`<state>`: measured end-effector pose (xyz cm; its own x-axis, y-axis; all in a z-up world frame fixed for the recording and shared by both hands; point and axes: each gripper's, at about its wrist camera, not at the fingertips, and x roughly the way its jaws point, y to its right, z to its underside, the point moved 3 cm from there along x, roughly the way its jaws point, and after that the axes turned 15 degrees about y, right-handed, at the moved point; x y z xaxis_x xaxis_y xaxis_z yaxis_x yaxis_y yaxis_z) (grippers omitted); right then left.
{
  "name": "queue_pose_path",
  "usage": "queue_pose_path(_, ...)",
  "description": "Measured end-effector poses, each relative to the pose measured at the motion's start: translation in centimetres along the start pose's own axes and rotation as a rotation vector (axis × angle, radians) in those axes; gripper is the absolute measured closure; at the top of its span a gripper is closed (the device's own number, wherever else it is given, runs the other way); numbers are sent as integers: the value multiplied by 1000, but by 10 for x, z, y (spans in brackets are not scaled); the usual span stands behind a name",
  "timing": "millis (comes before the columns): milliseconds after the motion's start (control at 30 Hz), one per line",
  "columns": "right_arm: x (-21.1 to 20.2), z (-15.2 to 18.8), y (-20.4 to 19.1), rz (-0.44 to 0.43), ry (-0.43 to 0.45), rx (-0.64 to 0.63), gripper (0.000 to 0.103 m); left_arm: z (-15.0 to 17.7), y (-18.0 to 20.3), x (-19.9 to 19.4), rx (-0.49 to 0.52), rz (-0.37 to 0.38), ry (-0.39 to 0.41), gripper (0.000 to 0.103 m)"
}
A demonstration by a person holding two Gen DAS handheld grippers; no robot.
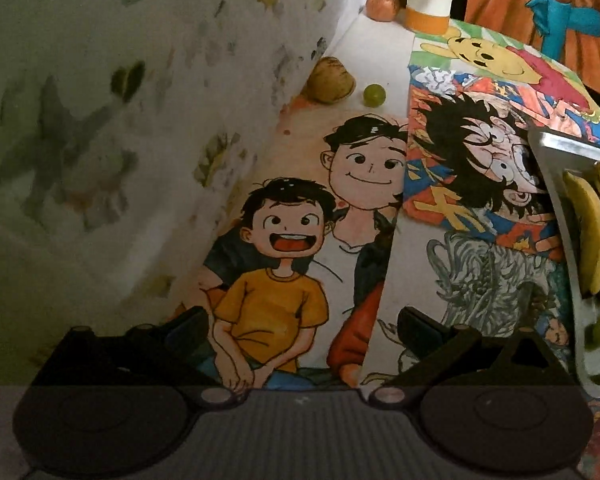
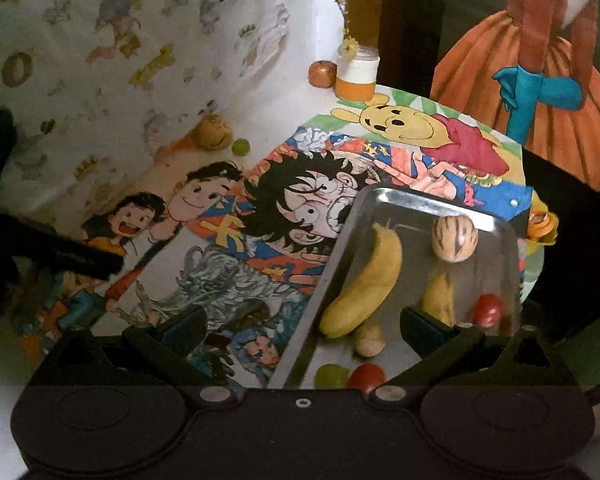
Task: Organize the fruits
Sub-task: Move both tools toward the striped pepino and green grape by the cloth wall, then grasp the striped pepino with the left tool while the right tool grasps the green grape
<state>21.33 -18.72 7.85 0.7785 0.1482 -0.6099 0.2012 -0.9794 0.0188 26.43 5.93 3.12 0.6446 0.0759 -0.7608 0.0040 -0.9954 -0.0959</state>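
Note:
A metal tray [image 2: 400,196] on the cartoon-covered table holds a banana [image 2: 364,284], a striped melon-like fruit [image 2: 454,240], a small yellow fruit [image 2: 440,300], two red tomatoes [image 2: 488,310], a pale round fruit [image 2: 369,340] and a green grape [image 2: 331,376]. My right gripper [image 2: 304,332] is open and empty over the tray's near left edge. My left gripper [image 1: 300,332] is open and empty above the table, left of the tray [image 1: 560,184]. Loose near the wall lie a tan round fruit [image 1: 330,80], a green grape [image 1: 374,95] and an orange-brown fruit [image 1: 382,7].
A white and orange jar [image 1: 428,10] with yellow flowers stands at the table's far corner. A patterned wall [image 1: 140,120] runs along the left. An orange dress picture [image 2: 540,92] hangs behind the table. The left gripper's arm [image 2: 60,256] shows at the right view's left edge.

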Motion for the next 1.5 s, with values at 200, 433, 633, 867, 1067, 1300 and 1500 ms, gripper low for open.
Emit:
queue_pose_path(200, 8, -13, 10, -29, 13, -88, 1, -26, 6, -2, -31, -40, -36, 0)
queue_pose_path(433, 25, -16, 9, -143, 32, -160, 1, -52, 12, 6, -138, -107, 18, 0)
queue_pose_path(633, 57, -15, 0, -185, 55, -233, 1, -82, 15, 31, -158, -71, 62, 0)
queue_pose_path(867, 106, -27, 1, -236, 127, -370, 1, -99, 23, 83, -260, -13, 135, 0)
queue_pose_path(1067, 154, -47, 4, -325, 130, -464, 6, -105, 18, 119, -400, 34, 140, 0)
queue_pose_path(1300, 205, -76, 1, -449, 121, -523, 13, -113, 11, 149, -606, 88, 128, 1)
queue_pose_path(1500, 242, -87, 0, -512, 99, -512, 21, -119, 12, 171, -692, 87, 129, 7)
